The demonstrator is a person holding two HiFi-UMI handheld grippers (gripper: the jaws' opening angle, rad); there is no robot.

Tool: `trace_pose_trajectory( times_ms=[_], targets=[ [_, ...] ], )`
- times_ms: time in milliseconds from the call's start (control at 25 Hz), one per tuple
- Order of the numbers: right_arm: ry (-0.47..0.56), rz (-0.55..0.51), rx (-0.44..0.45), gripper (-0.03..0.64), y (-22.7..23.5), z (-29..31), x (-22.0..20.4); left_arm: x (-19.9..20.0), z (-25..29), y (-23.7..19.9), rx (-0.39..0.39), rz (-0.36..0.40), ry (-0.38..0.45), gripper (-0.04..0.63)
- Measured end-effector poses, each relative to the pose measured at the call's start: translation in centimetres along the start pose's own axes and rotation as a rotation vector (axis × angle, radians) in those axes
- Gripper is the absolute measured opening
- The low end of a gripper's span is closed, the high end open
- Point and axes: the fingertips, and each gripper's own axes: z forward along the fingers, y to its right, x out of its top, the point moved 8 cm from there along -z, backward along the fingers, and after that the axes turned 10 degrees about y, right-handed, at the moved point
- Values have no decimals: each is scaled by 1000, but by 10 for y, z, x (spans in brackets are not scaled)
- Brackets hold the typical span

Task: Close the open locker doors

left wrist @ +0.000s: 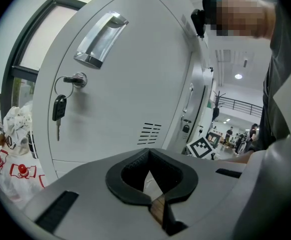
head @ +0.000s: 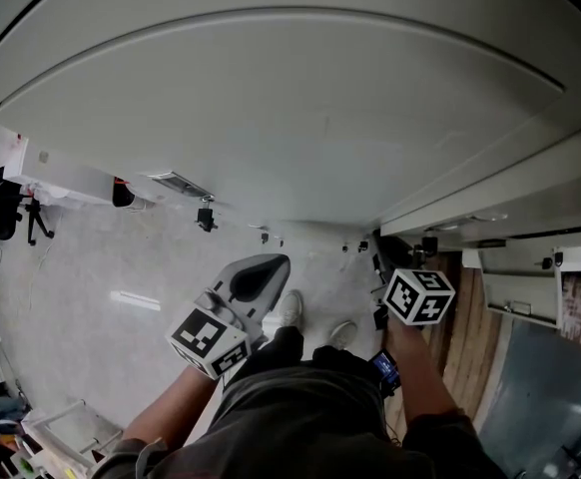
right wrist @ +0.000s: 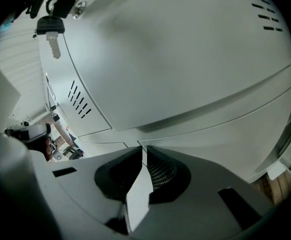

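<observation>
Facing a bank of pale grey metal lockers, you hold a gripper in each hand, close to the smooth painted steel. The locker door (left wrist: 135,84) fills the left gripper view, straight ahead of the jaws and near them but untouched. It is a flat, matte panel with an oblong, shiny chrome handle (left wrist: 99,38) recessed near its upper left. Just under the handle sits a round lock (left wrist: 79,79) with a key (left wrist: 59,110) hanging from a wire ring (black plastic head, silver blade). A block of short horizontal vent slots (left wrist: 149,133) is cut lower down the door. Whether this door is fully latched cannot be told.

The left gripper (left wrist: 148,151) has its black textured jaws closed tip to tip, holding nothing. The right gripper (right wrist: 142,156) has its jaws almost together; a thin slit of pale door shows between the mesh-patterned pads, and nothing is in them.

In the head view the marker cubes (head: 418,295) show bold black-and-white squares, and the door's broad face spreads across the top. Below are a pale speckled floor (head: 91,267), your white shoes (head: 289,312) and brown wood planking (head: 470,337) at the right. At the left edge of the left gripper view hangs a crinkled white plastic bag (left wrist: 16,164) with red print too small to read.
</observation>
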Motion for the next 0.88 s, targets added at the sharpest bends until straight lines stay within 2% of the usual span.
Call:
trace_pose_trajectory(
  times_ms=[200, 360, 880],
  targets=[
    [9, 0, 4, 35, -3, -11, 1, 2, 4, 10, -28, 14, 2, 2],
    [24, 10, -14, 35, 3, -40, -1, 2, 11, 32, -80, 37, 0, 2],
    [149, 42, -27, 35, 44, -189, -7, -14, 42, 157, -239, 122, 13, 2]
  ],
)
